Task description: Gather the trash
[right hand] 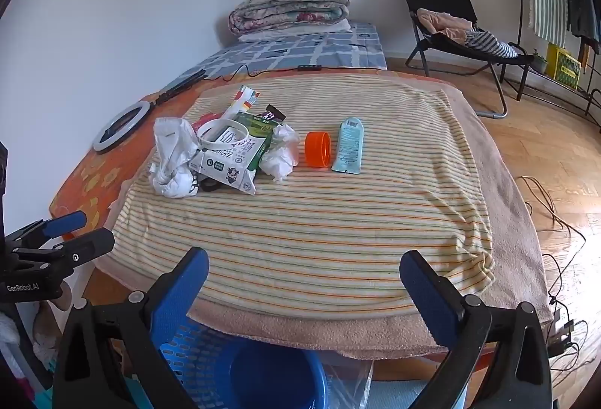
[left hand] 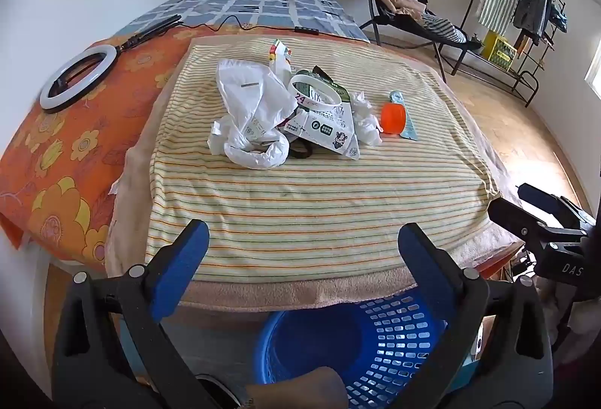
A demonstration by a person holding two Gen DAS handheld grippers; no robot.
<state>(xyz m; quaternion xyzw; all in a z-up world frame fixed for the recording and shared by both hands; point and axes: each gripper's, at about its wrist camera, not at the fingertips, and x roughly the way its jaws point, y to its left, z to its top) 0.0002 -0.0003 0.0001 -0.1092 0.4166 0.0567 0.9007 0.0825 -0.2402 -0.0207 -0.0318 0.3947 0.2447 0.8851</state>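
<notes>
Both claws hang over the near edge of the striped blanket [left hand: 308, 206], which covers the bed. The left claw [left hand: 302, 247] has its blue-padded fingers spread wide apart, with nothing between them. The right claw [right hand: 302, 270] is likewise spread wide and holds nothing.

The trash lies in a cluster on the far half of the striped blanket. A crumpled white plastic bag [left hand: 251, 108] sits at the cluster's left end. Against it on the right lies a flattened milk carton [right hand: 229, 161] with a white ring [right hand: 221, 134] on top. Crumpled tissue [right hand: 280, 155] touches the carton's right side. An orange cap [right hand: 317, 149] stands just right of the tissue, and a pale blue tube [right hand: 349, 146] lies just beside the cap.

A blue perforated basket [left hand: 375, 341] stands on the floor below the blanket's near edge.
</notes>
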